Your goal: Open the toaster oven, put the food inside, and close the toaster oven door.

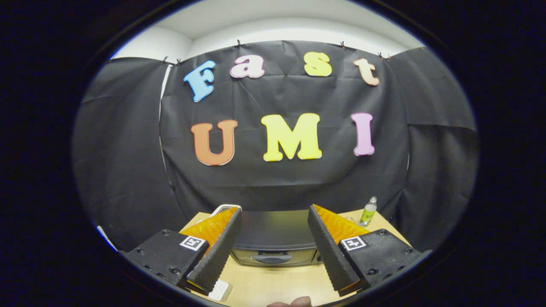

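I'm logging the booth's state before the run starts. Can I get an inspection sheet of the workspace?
Surface: wooden table, mostly bare.
Job's things: toaster oven ahead between the fingers, door shut; food not identifiable.
Clutter: small bottle beyond the right finger; white card under the left finger; white-rimmed object behind the left fingertip.
Grippers: gripper open, holding nothing.
Cables: nothing seen.
Surroundings: black cloth wall; fingertip at the table's near edge.

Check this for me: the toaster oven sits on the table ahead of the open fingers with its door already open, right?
Not quite. In the gripper view the toaster oven sits on the table beyond the open gripper, but its door is shut, handle facing the fingers.
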Demonstrator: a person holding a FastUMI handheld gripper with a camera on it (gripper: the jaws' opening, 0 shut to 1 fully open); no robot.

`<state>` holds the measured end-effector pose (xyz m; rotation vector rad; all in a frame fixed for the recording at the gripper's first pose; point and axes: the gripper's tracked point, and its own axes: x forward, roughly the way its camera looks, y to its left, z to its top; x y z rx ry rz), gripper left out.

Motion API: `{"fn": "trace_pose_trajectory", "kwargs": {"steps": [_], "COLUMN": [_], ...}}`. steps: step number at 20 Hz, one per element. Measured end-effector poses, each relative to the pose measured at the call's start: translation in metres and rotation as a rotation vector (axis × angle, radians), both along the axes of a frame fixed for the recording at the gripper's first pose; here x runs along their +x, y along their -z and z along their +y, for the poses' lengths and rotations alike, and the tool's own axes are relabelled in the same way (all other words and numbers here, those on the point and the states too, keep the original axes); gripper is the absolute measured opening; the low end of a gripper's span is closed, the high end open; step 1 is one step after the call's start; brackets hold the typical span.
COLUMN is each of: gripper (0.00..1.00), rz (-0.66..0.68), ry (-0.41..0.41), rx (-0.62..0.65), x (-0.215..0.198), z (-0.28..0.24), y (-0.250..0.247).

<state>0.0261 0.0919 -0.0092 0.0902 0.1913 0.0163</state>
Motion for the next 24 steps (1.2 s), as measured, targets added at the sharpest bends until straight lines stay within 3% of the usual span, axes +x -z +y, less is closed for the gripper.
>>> {"fn": "trace_pose_trajectory", "kwargs": {"steps": [5, 11, 24], "gripper": [1.00, 1.00, 1.00], "rz": [-0.098, -0.145, -0.057], "ry": [0.003, 0.006, 0.006], "rx": [-0.006, 0.038, 0.059], "x": [-0.036, -0.068, -0.068], "z": [0.003, 0.013, 0.021], "y": [-0.038, -0.043, -0.023]}}
